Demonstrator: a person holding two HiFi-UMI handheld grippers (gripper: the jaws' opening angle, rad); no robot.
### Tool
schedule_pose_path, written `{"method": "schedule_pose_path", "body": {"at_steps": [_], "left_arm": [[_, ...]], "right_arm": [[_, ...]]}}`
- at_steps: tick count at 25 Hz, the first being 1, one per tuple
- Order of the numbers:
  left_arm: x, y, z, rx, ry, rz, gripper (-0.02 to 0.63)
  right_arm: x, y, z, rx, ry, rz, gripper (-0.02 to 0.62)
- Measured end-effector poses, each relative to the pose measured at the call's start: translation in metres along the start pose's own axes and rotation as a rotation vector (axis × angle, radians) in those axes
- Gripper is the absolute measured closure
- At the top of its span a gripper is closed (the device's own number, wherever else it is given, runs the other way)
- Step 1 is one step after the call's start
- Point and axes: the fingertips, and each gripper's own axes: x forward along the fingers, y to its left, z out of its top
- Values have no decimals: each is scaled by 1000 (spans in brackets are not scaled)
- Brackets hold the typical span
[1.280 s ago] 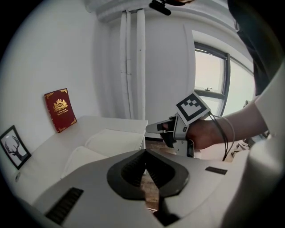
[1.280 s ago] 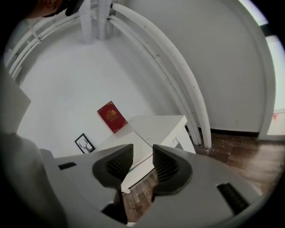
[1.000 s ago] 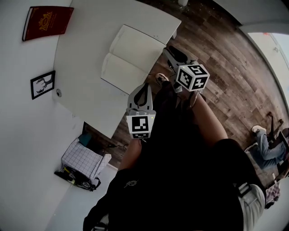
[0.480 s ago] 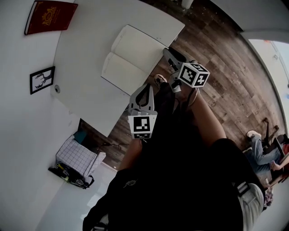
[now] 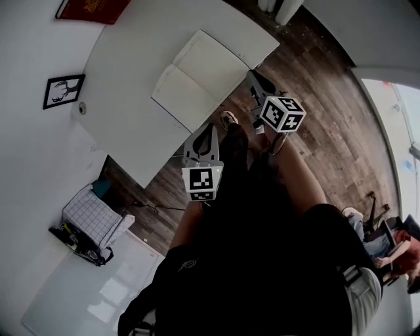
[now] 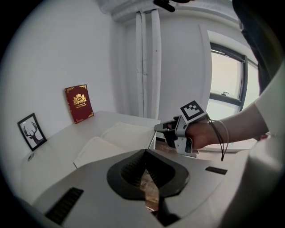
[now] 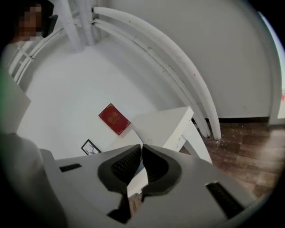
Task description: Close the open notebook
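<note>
The open notebook [image 5: 197, 77] lies flat with blank cream pages near the front edge of the white table [image 5: 131, 125]; it also shows in the left gripper view [image 6: 116, 139]. My left gripper [image 5: 207, 126] hovers off the table's edge, just short of the notebook, shut and empty [image 6: 143, 152]. My right gripper [image 5: 252, 77] hangs beside the notebook's right page, over the floor; its jaws are closing, tips almost together, with nothing between them [image 7: 141, 147]. From the left gripper view the right gripper [image 6: 158, 128] points at the notebook's near corner without touching it.
A red book [image 5: 92, 8] leans on the wall behind the table, next to a small framed deer picture [image 5: 63, 90]. A checked bag [image 5: 92, 220] sits on the wooden floor below. White pipes [image 7: 178, 62] run along the wall. A person sits at far right [image 5: 387, 244].
The head view has swung, so table and notebook sit further up and right in the picture. Both grippers keep nearly the same places by the table's edge; the right jaws look narrower.
</note>
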Motion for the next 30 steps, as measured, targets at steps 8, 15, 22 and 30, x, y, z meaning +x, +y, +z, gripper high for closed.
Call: {"method": "schedule_pose_path", "body": {"at_steps": [8, 15, 22, 30], "left_arm": [[-29, 3, -7, -70, -51, 83, 603], [-55, -1, -25, -147, -77, 137, 603], [-75, -1, -32, -206, -128, 203, 603], [-98, 6, -66, -311, -143, 278, 603]], "right_arm": [[-13, 32, 14, -148, -4, 28, 561], [-26, 73, 20, -302, -3, 115, 561], [-38, 115, 15, -531, 14, 189, 561], [-45, 160, -9, -714, 59, 278, 561]]}}
